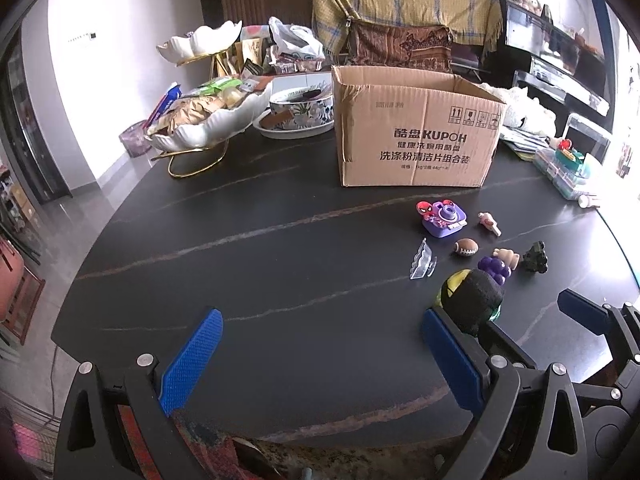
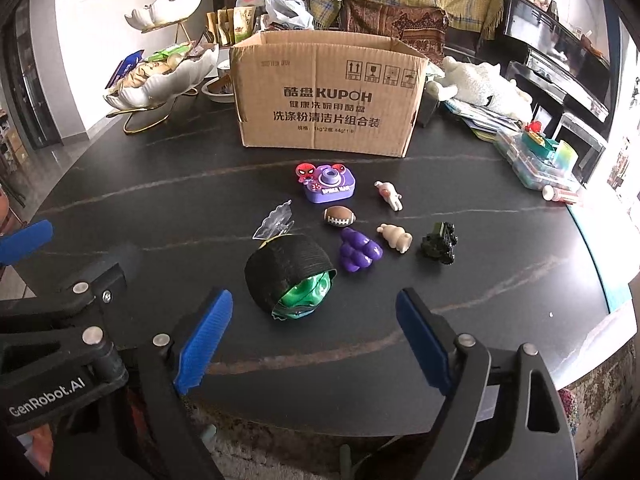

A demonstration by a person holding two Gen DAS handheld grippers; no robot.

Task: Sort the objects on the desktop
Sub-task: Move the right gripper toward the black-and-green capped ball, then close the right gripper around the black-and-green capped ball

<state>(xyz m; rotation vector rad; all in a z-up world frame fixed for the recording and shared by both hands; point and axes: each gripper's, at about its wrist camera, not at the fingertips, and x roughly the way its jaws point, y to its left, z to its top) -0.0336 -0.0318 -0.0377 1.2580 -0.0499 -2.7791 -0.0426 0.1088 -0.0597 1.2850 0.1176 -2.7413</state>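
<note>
Hiding yellow toy (image 1: 451, 287) — black band (image 1: 478, 300)

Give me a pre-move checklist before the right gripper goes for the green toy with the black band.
1. Right gripper open: ok, jaws wide apart.
2. Green toy lined up between the jaws: ok, just ahead of them.
3. Left gripper empty and open: ok.
4. Neighbours clear of the grab: not ok, purple grapes and clear plastic piece sit close.
5. Cardboard box open on top: ok.
6. Room inside the box: cannot tell, interior hidden.
</note>
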